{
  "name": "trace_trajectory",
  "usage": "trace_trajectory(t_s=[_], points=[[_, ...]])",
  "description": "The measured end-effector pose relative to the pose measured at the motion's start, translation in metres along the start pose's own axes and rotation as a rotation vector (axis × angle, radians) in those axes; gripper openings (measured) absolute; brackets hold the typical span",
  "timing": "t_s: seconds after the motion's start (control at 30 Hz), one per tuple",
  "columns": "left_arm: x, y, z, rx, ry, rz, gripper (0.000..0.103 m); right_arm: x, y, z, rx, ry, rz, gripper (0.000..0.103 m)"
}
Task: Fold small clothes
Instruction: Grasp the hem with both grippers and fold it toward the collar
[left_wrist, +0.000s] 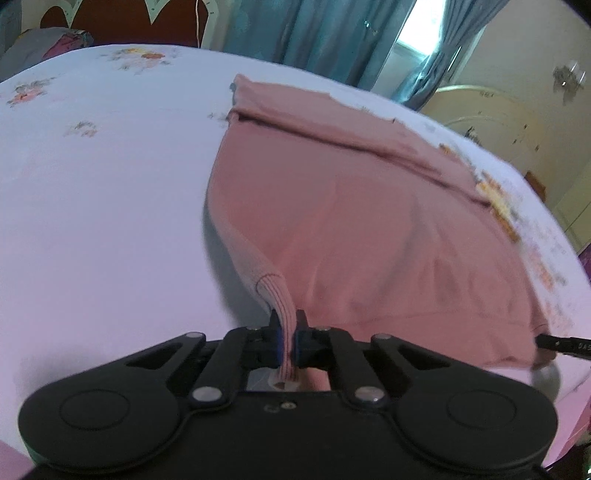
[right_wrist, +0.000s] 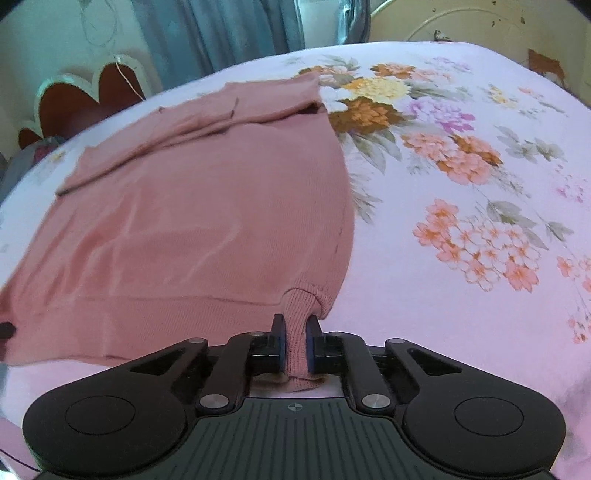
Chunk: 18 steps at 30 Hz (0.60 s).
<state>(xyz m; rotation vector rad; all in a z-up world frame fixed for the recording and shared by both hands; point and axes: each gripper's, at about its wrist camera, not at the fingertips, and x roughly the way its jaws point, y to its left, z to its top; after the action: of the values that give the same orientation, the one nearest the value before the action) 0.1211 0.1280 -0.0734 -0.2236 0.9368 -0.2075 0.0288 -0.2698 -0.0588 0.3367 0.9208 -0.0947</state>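
I see the pink sweater (left_wrist: 351, 206) lying on the flowered bedsheet (right_wrist: 461, 184). My left gripper (left_wrist: 287, 332) pinches one ribbed hem corner, and my right gripper (right_wrist: 295, 339) pinches the other corner tightly.

The left gripper (left_wrist: 287, 332) is matte black: two broad rounded lobes, each with a shallow pressed circle, joined by angled link arms with triangular cut-outs. Round silver pins sit at the link joints. Its jaws are short black blocks faced with blue pads. The housing between the lobes is smooth, with what may be a small screw at its middle.

The right gripper (right_wrist: 295, 339) has the same black lobes, links, silver pins and blue-faced jaws, but its central housing is ribbed with fine lines and carries a small crosshair mark.
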Motion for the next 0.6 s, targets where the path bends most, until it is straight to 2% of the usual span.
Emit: trace_trajectory(t_s=[0.13, 0.3, 0.6], points=[[-0.006, -0.005, 0.022, -0.020, -0.050, -0.044, 0.005, -0.010, -0.003, 0.024, 0.076, -0.047, 0.076, 0.010], [-0.010, -0.012, 0.068, -0.028, -0.154, -0.069, 0.005, -0.011, 0.002, 0.066, 0.110, -0.129, 0.145, 0.009], [0.029, -0.027, 0.159, -0.025, -0.275, -0.050, 0.005, 0.035, 0.007, 0.171, 0.131, -0.227, 0.179, 0.009]])
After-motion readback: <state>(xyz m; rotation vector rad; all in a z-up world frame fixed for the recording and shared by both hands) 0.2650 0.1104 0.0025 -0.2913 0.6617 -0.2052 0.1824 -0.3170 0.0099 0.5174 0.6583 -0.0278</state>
